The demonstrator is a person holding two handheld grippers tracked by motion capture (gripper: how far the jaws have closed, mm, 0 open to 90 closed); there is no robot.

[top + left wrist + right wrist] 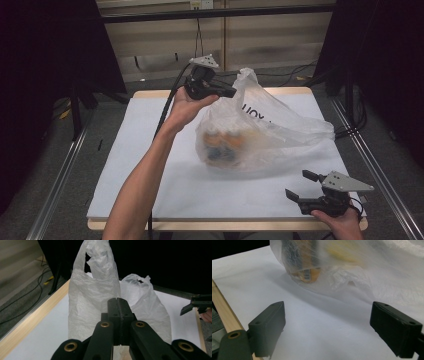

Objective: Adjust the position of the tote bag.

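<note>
On white table (pixel 150 165), crinkly translucent plastic bag (pixel 270 130)

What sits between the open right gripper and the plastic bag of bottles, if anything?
Nothing visible does. The right gripper rests near the table's front edge with its jaws apart, and bare white table surface lies between it and the plastic bag. The left gripper is at the bag's far handle, off that line.

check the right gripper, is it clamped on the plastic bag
No, the right gripper stands with its jaws wide apart above bare table, short of the plastic bag.
</note>
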